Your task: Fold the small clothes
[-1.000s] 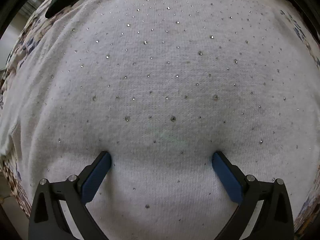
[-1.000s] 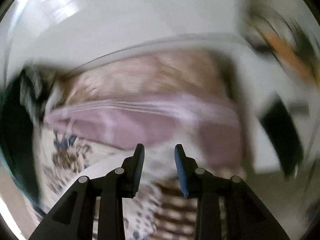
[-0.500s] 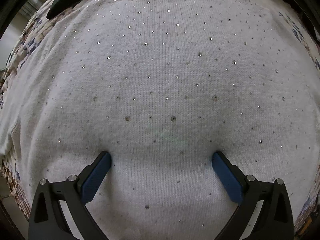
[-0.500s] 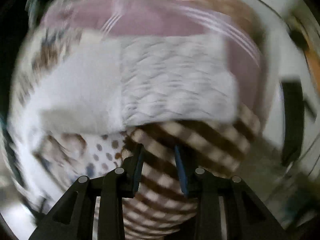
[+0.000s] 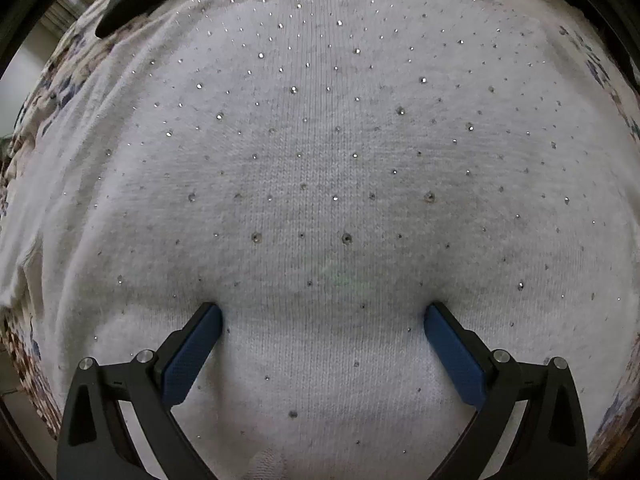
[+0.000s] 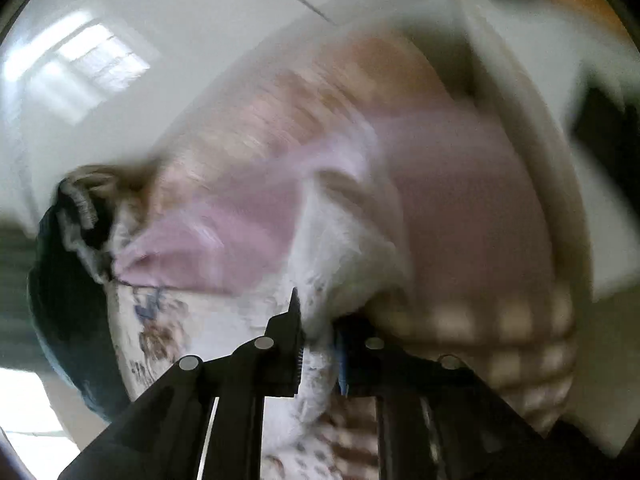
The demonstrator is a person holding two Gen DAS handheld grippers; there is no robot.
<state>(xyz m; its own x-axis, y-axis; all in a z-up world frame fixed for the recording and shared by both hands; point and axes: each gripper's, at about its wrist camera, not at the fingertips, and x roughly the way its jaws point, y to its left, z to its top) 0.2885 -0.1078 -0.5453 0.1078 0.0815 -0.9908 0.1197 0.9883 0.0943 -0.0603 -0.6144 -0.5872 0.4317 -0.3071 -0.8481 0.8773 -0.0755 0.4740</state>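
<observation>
The left wrist camera looked straight down, very close to a white sweater (image 5: 320, 152) that filled nearly the whole frame. The right wrist camera looked down at a slant, and its picture was blurry. Both views maybe shared the flowered cloth (image 5: 60, 92) at their left edges.

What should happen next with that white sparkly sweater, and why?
Probably lift the pinched white fabric up and carry it across the white sweater to make a fold. The right gripper is closing with that fabric between its jaws, while the left gripper, jaws wide open, presses down on the sweater's middle.
</observation>
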